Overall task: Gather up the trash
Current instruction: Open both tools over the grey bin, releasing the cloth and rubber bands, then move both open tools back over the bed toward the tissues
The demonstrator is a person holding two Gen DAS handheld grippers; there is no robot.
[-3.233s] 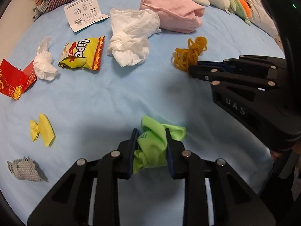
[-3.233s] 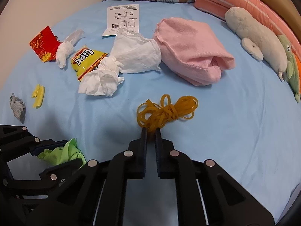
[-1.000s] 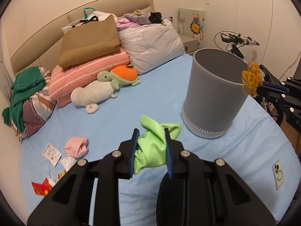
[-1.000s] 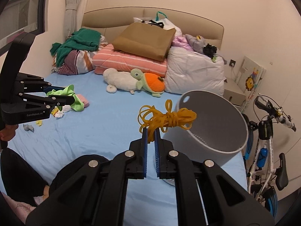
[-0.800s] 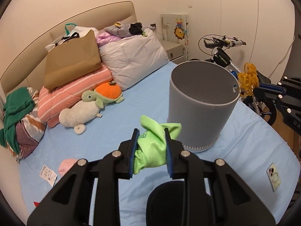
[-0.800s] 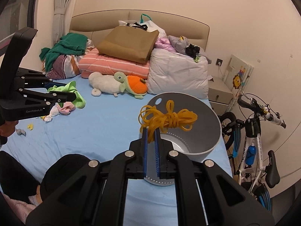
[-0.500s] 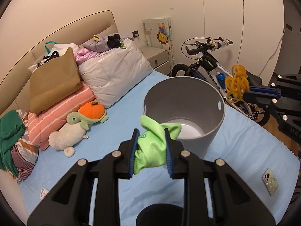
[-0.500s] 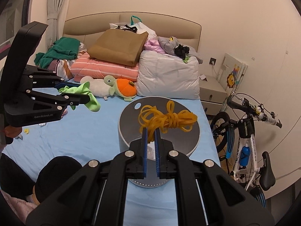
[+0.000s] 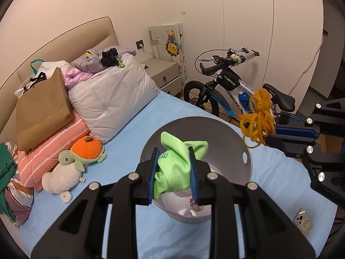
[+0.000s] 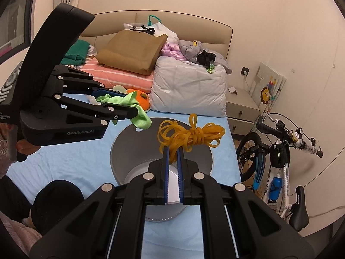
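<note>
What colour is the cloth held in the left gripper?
Bright lime green. The cloth shows best in the left wrist view, clamped in the left gripper.

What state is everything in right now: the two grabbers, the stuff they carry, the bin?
Left gripper: shut on the green cloth, over the bin.
Right gripper: shut on the rubber bands, over the bin.
Bin: upright on the bed, open-topped, a few scraps at the bottom.
Phone: lying flat on the bed.

Crumpled green cloth and tangled yellow bands, above grey bin
</note>
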